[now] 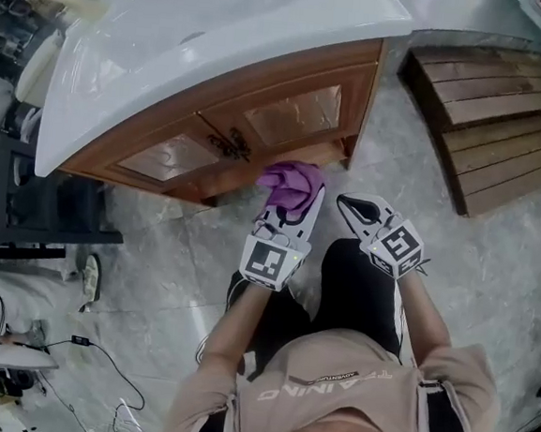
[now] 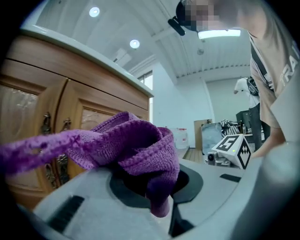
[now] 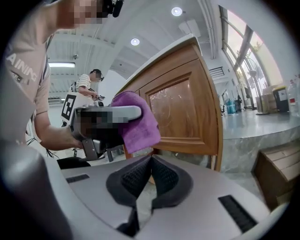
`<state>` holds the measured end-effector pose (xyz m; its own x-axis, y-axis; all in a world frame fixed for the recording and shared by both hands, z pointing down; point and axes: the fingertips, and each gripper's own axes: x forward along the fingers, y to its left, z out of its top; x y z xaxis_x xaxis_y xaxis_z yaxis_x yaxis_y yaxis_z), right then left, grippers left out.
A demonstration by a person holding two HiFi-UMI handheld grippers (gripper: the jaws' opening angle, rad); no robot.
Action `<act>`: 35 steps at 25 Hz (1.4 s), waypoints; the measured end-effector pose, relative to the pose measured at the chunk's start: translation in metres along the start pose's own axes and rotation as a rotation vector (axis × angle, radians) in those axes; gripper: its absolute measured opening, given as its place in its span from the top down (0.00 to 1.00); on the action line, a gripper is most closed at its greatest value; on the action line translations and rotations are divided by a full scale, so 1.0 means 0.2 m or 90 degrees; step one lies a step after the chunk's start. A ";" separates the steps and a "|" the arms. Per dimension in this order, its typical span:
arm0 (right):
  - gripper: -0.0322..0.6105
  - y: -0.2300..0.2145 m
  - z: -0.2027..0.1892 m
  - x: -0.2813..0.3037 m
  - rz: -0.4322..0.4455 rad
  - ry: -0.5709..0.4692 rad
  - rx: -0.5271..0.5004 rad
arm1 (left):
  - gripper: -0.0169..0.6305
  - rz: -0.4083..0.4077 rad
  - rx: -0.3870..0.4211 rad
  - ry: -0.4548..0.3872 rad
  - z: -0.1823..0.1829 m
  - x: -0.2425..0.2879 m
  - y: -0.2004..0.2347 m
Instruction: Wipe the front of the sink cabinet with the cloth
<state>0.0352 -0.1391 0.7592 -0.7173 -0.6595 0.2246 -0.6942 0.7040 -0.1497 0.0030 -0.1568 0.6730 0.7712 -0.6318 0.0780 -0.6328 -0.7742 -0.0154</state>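
Observation:
The wooden sink cabinet [image 1: 260,125] stands under a white basin [image 1: 192,34], with two panelled doors and dark handles [image 1: 232,144]. My left gripper [image 1: 295,198] is shut on a purple cloth [image 1: 290,184], held close to the cabinet's lower right front edge. In the left gripper view the cloth [image 2: 126,145] bunches over the jaws of the left gripper [image 2: 157,185], with the doors [image 2: 56,126] at left. My right gripper [image 1: 349,205] hovers just right of the cloth, shut and holding nothing. The right gripper [image 3: 151,171] view shows the cloth [image 3: 138,122] in front of the cabinet's corner [image 3: 187,112].
Wooden slatted steps [image 1: 492,107] lie at the right of the cabinet. A dark stand [image 1: 45,214] sits at its left, with cables [image 1: 98,360] and a slipper [image 1: 89,274] on the marble floor. Another person [image 3: 89,82] stands far behind.

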 end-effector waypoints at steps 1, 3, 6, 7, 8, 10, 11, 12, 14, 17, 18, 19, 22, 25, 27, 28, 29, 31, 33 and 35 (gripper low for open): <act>0.93 0.01 0.02 0.04 0.004 -0.007 -0.007 | 0.90 0.018 -0.010 0.000 -0.01 -0.05 0.04; 0.93 0.05 0.08 0.11 0.005 -0.030 -0.014 | 0.90 0.055 -0.023 -0.002 -0.03 -0.16 0.12; 0.93 0.09 0.16 0.20 0.020 -0.060 -0.021 | 0.90 0.115 -0.034 -0.012 -0.01 -0.29 0.23; 0.93 0.11 0.17 0.23 0.034 -0.063 -0.025 | 0.90 0.138 -0.036 -0.013 0.00 -0.33 0.25; 0.93 0.12 0.18 0.25 0.049 -0.063 -0.030 | 0.90 0.159 -0.035 -0.009 -0.01 -0.38 0.27; 0.93 0.16 0.21 0.30 0.071 -0.064 -0.037 | 0.90 0.189 -0.027 -0.001 0.00 -0.47 0.31; 0.93 0.19 0.22 0.32 0.076 -0.064 -0.037 | 0.90 0.200 -0.023 -0.002 0.01 -0.52 0.33; 0.93 0.21 0.23 0.34 0.078 -0.066 -0.036 | 0.90 0.210 -0.021 -0.006 0.02 -0.57 0.35; 0.93 0.26 0.26 0.37 0.074 -0.070 -0.033 | 0.90 0.233 -0.025 -0.020 0.04 -0.67 0.39; 0.93 0.33 0.37 0.39 0.065 -0.073 -0.027 | 0.90 0.259 -0.034 -0.015 0.11 -0.79 0.47; 0.93 0.36 0.43 0.39 0.064 -0.070 -0.026 | 0.90 0.266 -0.033 -0.011 0.16 -0.83 0.50; 0.93 0.39 0.49 0.39 0.066 -0.064 -0.023 | 0.90 0.272 -0.034 -0.004 0.22 -0.85 0.53; 0.93 0.47 0.67 0.35 0.079 -0.038 -0.009 | 0.90 0.282 -0.051 0.020 0.40 -0.92 0.57; 0.93 0.54 0.87 0.27 0.079 -0.019 -0.003 | 0.90 0.288 -0.068 0.039 0.60 -0.99 0.57; 0.93 0.58 1.00 0.21 0.075 -0.013 0.007 | 0.90 0.296 -0.078 0.053 0.72 -1.04 0.57; 0.93 0.61 1.07 0.18 0.074 -0.011 0.010 | 0.90 0.301 -0.082 0.058 0.78 -1.07 0.58; 0.93 0.64 1.13 0.15 0.075 -0.009 0.009 | 0.90 0.306 -0.083 0.062 0.85 -1.09 0.58; 0.93 0.69 1.26 0.09 0.078 -0.004 0.006 | 0.90 0.317 -0.082 0.068 0.99 -1.13 0.59; 0.93 0.73 1.39 0.04 0.081 0.002 0.015 | 0.90 0.321 -0.083 0.071 1.14 -1.16 0.58; 0.93 0.79 1.53 0.00 0.081 0.011 0.027 | 0.90 0.316 -0.081 0.081 1.28 -1.18 0.56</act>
<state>-0.0922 -0.1092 0.4416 -0.7993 -0.5604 0.2169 -0.5993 0.7702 -0.2185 -0.2324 -0.1045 0.3973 0.3668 -0.9058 0.2121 -0.9293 -0.3672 0.0390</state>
